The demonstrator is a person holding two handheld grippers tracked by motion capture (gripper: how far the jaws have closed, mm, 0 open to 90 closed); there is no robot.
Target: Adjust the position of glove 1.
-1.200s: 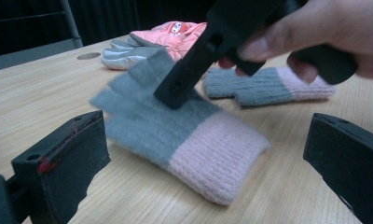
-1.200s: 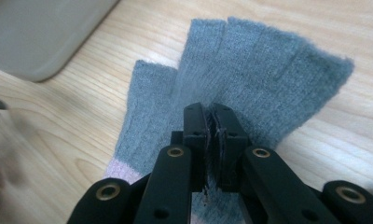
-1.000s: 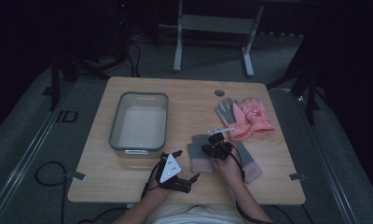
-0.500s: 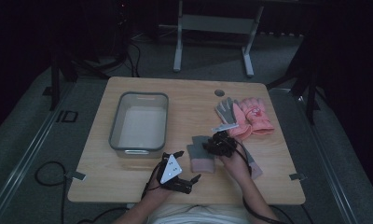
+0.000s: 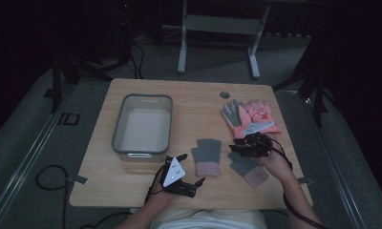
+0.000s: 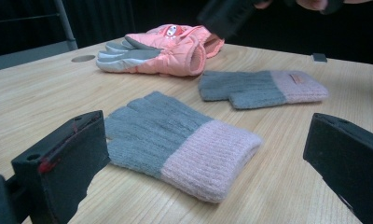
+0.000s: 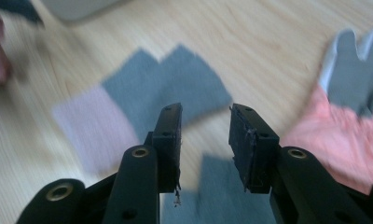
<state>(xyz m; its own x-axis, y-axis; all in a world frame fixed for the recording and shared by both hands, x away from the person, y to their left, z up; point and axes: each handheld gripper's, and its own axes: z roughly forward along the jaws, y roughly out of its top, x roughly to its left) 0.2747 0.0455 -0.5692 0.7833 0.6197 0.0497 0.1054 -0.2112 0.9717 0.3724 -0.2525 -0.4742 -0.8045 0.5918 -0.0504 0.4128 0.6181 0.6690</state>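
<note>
Two grey knit gloves with pink cuffs lie flat on the table (image 5: 132,188), near the person's edge. Left one (image 5: 206,156) sits between the two hands; right one (image 5: 249,169) is partly under the right gripper (image 5: 250,144), thumb flap out to the side. In the left gripper view the nearer glove (image 6: 180,142) is just ahead of the jaws, the far one (image 6: 264,87) well behind it. Both look released, nothing pinching them.

Right gripper: jaws have just been opening and now stand part-open with nothing between them; the right gripper view shows bare gap over the glove (image 7: 166,88) and wood. It hangs above the table, pointing toward the orange padded gloves (image 5: 250,117) stacked at the far right, grey palms up.

Left gripper (image 5: 182,179): jaws wide apart, empty, resting low by the front edge, aimed across at the knit pair.

Clear plastic bin (image 5: 117,138) stands left of centre, nothing visible inside.

My read: a knit glove was just put down, and the step in hand is the reach for the next item, likely the orange pair. Next move needs the right jaws lowered onto one orange glove's cuff or edge, closing on a single layer so the stack doesn't drag along. Blur in the right gripper view makes exact alignment hard to judge.
</note>
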